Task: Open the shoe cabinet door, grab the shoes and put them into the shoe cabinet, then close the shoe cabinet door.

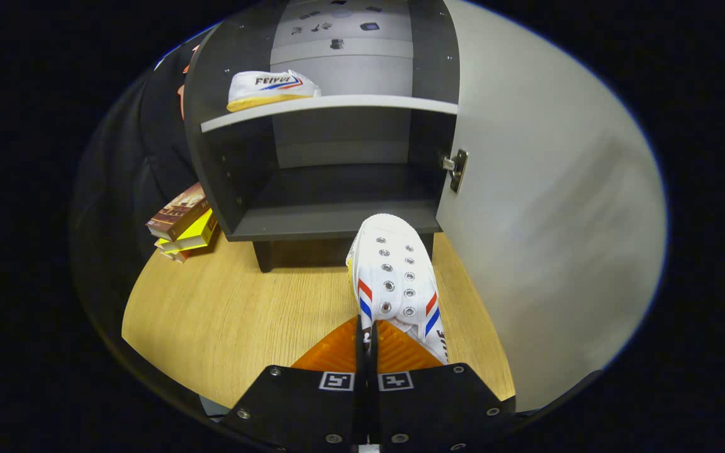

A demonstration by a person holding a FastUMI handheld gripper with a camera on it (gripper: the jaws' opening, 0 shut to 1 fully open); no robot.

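A staged test booth is suggested: a small shoe cabinet [337, 157] is set on a wooden tabletop [224, 314], with boxes [183, 223] stacked just beside it.

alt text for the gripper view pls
The gripper is shut on a white canvas shoe with red and blue stripes, toe towards the open dark grey shoe cabinet. A matching white shoe sits on its upper shelf.
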